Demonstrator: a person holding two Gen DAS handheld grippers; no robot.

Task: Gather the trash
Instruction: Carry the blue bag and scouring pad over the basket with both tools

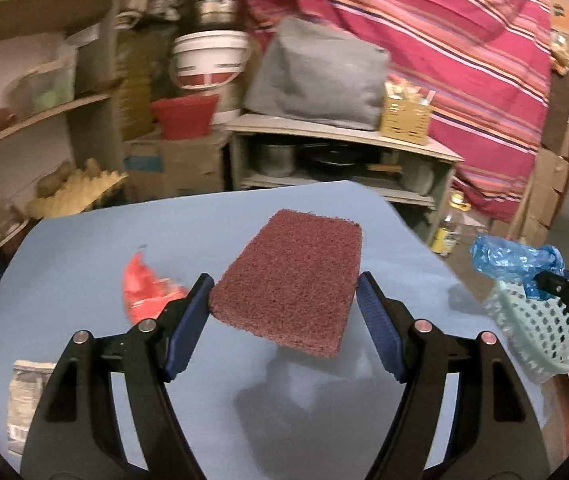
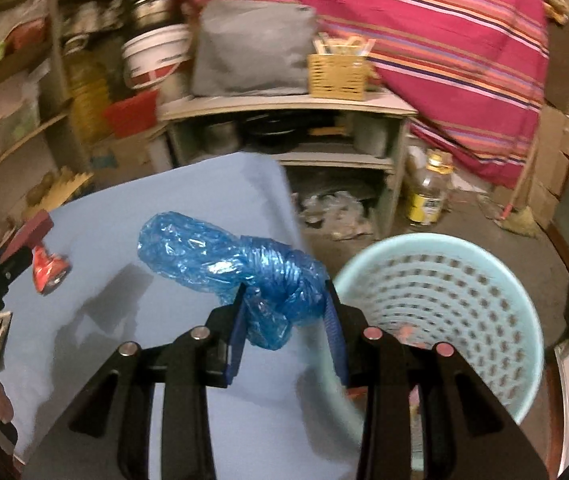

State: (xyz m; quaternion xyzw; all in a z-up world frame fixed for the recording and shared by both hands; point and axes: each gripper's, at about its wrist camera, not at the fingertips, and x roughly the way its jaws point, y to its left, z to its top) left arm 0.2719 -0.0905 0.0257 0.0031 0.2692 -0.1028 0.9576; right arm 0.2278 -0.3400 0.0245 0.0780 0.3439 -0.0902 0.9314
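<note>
Between the right gripper's (image 2: 284, 320) pads sits the knotted end of a crumpled blue plastic bag (image 2: 220, 256), lifted off the blue table (image 2: 104, 340) just left of the pale mesh bin (image 2: 444, 304); it looks light, soft and slippery, so the knot seems the surest hold. Leftward, the left gripper (image 1: 284, 300) clamps a stiff-looking maroon scouring pad (image 1: 296, 280) by its near edges, above a red wrapper (image 1: 144, 284).
</note>
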